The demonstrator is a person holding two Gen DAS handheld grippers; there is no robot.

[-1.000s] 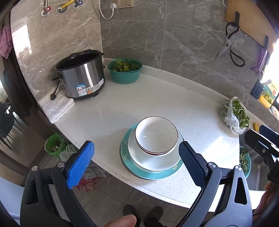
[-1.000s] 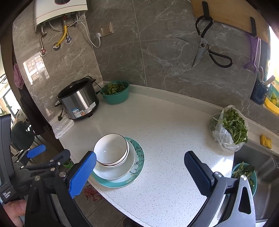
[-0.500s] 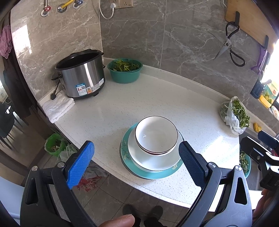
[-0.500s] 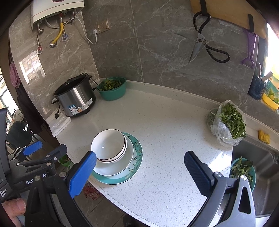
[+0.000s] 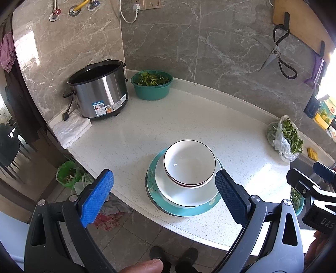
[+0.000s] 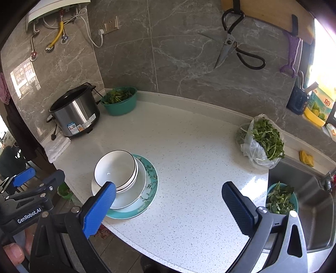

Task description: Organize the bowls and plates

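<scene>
Two claws — left claw point(image 5: 164, 195) and right claw point(image 6: 168, 204) — gape wide, holding nothing, above stacked bowls point(image 5: 189, 163) on plates point(image 5: 178, 208).

Grey marble-look wall tiles point(image 6: 189, 63) fill upper half of both views. White speckled tabletop point(image 6: 189, 147) spans centre, curved near edge. Power socket point(image 5: 147, 3) at top centre of left view, white cord plugged in. Pipes point(image 6: 54, 40) and valves upper left of right view, under white heater. Wooden board point(image 6: 273, 12) upper right, scissors point(image 6: 235, 42) hanging beneath. Steel sink point(image 6: 310, 201) lower right. Grey floor tiles point(image 5: 136, 231) along bottom. Strong daylight at right edge; window reflection on left wall.
</scene>
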